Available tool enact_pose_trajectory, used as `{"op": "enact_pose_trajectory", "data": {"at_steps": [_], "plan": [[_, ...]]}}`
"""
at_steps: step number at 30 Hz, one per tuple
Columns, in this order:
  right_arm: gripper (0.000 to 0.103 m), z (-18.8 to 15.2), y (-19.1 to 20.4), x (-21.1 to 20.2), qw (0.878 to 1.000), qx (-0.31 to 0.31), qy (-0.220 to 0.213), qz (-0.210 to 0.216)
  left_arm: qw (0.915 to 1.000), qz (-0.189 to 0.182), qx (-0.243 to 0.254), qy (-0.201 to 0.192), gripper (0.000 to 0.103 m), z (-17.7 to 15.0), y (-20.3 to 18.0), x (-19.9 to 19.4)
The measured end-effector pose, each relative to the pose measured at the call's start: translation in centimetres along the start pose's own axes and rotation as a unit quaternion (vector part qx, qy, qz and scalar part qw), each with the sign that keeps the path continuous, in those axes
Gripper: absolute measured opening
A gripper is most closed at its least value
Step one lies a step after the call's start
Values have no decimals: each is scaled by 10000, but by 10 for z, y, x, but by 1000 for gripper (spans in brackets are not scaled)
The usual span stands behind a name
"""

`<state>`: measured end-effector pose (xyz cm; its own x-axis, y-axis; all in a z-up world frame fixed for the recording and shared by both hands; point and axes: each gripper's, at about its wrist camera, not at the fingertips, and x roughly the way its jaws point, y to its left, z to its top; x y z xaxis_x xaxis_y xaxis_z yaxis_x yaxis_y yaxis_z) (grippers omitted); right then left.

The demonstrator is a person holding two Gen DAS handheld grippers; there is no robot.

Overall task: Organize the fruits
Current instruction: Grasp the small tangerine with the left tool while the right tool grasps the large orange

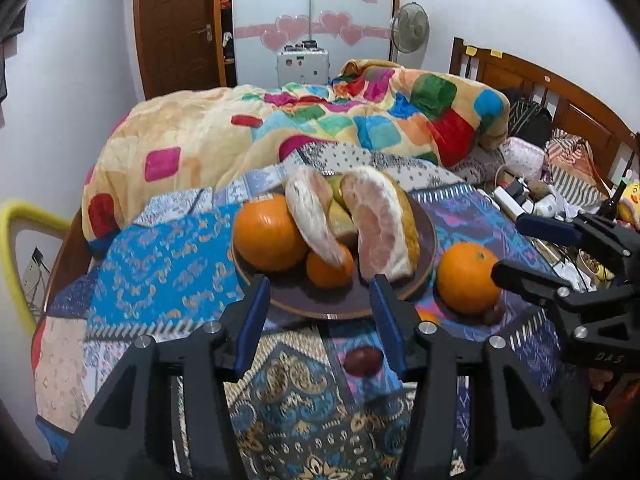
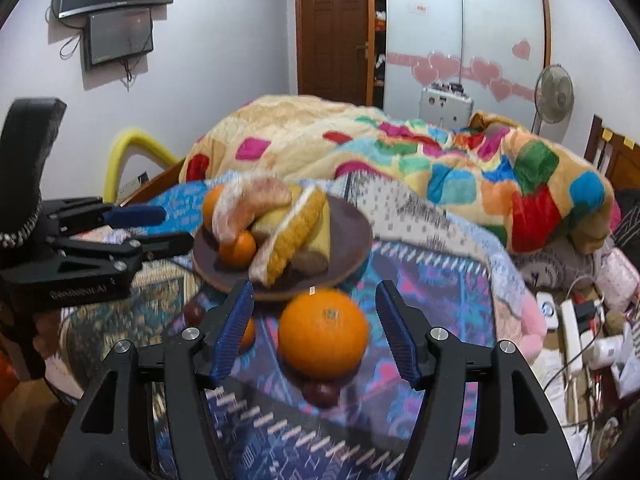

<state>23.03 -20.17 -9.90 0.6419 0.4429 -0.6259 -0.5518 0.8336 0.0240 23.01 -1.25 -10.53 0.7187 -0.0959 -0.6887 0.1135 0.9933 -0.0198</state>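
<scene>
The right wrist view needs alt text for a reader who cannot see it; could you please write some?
The open right gripper faces a large orange lying on a patterned quilt, in line with the gap between its jaws. Behind it a brown plate holds pomelo pieces and oranges.

Three large and mid oranges show: one big orange and one small orange on the single brown plate, one loose orange at right; two pomelo wedges; two dark red fruits; two grippers
</scene>
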Motion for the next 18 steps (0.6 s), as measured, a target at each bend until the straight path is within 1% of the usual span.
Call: {"op": "enact_pose_trajectory", "data": {"at_steps": [3,4,5,8,13,14,16,18], "plan": [[62,-12,-5,7,9999,87,136,-30,9999,-40,-138,57,53,-7,1,3],[69,-16,-7,10,9997,143,171,-15,9998,-64,-190,70,54,-7,1,4],[72,-20,-10,13,9995,219,216,11,9996,-120,-231,96,54,-9,1,5],[72,-25,-13,22,9990,325,318,41,9997,-129,-186,85,54,-10,-4,7],[72,-24,-12,34,9986,316,409,94,9998,-123,-45,125,54,-13,-14,11],[69,-24,-12,36,9985,315,438,127,9998,-132,-30,141,54,-13,-15,11],[61,-25,-11,36,9984,332,432,114,9998,-145,-15,159,54,-15,-17,12],[61,-25,-13,35,9982,381,428,149,9996,-184,0,197,54,-15,-20,13]]}}
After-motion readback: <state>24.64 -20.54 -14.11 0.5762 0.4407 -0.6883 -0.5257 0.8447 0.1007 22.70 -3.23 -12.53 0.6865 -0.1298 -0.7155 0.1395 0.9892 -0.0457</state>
